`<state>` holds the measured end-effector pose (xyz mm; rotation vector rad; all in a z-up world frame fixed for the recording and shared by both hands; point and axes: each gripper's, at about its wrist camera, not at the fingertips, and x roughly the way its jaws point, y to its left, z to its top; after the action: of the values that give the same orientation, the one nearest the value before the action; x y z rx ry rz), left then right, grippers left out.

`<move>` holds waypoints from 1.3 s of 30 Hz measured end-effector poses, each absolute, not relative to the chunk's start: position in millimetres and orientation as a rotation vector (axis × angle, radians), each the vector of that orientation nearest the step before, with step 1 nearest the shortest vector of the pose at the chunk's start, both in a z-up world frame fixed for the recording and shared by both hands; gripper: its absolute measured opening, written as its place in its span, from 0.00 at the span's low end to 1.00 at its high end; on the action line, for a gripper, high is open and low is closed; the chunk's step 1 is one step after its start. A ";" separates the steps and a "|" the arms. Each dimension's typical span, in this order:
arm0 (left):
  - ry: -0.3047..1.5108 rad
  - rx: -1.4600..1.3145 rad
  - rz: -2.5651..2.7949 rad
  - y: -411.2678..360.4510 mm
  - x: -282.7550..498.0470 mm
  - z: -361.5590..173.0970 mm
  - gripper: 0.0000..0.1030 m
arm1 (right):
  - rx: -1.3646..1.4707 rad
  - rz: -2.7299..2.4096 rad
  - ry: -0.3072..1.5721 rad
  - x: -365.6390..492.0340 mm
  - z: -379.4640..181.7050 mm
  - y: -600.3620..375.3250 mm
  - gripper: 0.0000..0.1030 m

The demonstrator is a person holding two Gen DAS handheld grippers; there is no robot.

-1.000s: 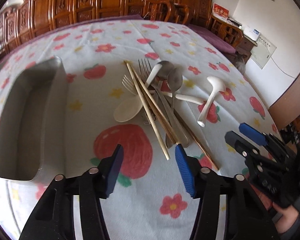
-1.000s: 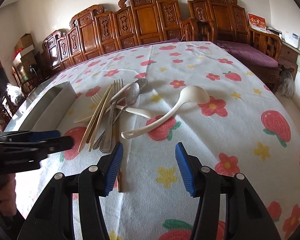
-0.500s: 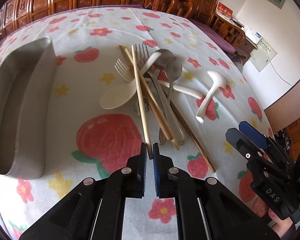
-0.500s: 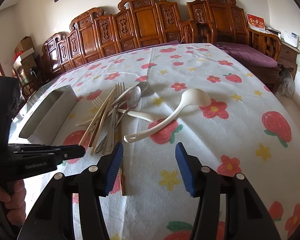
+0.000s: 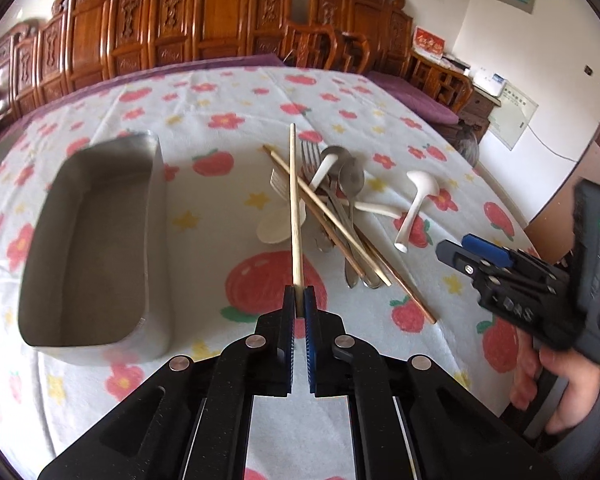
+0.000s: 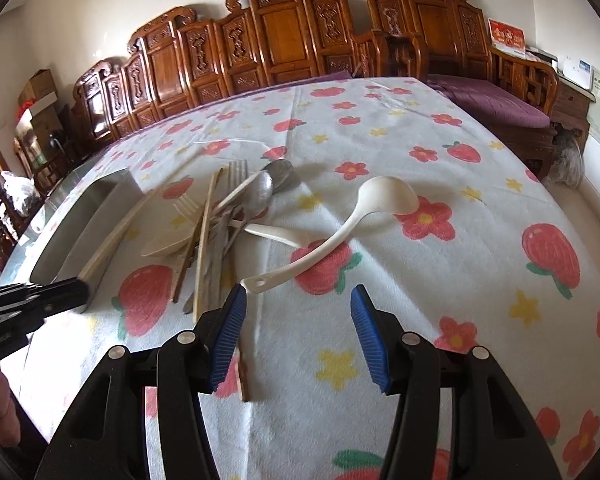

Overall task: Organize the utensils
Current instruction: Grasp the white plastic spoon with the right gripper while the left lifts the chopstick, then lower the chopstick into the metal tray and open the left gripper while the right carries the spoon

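My left gripper (image 5: 299,300) is shut on the near end of a light wooden chopstick (image 5: 295,204) and holds it lifted above the table, pointing away from me. Under and behind it lies the pile of utensils (image 5: 336,208): chopsticks, forks, metal spoons and white plastic spoons. A white ladle (image 5: 414,204) lies to the pile's right. A metal tray (image 5: 88,240) stands to the left. My right gripper (image 6: 298,320) is open and empty, just before the ladle's handle end (image 6: 256,282). The held chopstick (image 6: 116,232) also shows in the right wrist view, beside the tray (image 6: 66,236).
The table carries a white cloth (image 6: 440,280) with strawberries and flowers. Carved wooden chairs (image 6: 284,40) line the far side. My right gripper (image 5: 476,258) shows at the right edge of the left wrist view. The table edge drops off at the right.
My left gripper closed on one chopstick about half a second ago and has since lifted it clear of the pile. The right gripper stays open and has edged closer to the ladle's handle.
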<state>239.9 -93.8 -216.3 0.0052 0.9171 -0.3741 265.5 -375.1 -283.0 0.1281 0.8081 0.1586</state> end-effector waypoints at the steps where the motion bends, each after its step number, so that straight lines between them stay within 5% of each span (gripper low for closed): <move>1: 0.905 0.013 -0.379 -93.2 238.5 -214.3 0.03 | 0.122 0.145 0.816 270.8 -283.2 -376.6 0.55; 19: 0.792 -0.010 -0.459 -79.9 221.0 -183.4 0.03 | 0.153 0.025 0.906 361.1 -304.4 -403.1 0.45; 23: 0.779 -0.013 -0.443 -74.1 218.2 -179.0 0.03 | 0.104 0.004 0.910 366.9 -305.0 -398.2 0.18; 29: 0.765 0.005 -0.403 -64.1 219.0 -168.7 0.03 | 0.106 0.024 0.901 360.7 -302.3 -401.2 0.06; 39: 0.794 0.028 -0.297 -20.9 230.4 -164.1 0.04 | 0.085 0.078 0.850 343.4 -273.9 -401.1 0.04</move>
<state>230.4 -20.9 -164.1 0.0282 0.7943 -0.2967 343.4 -401.1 -273.9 0.0854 0.8499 0.0781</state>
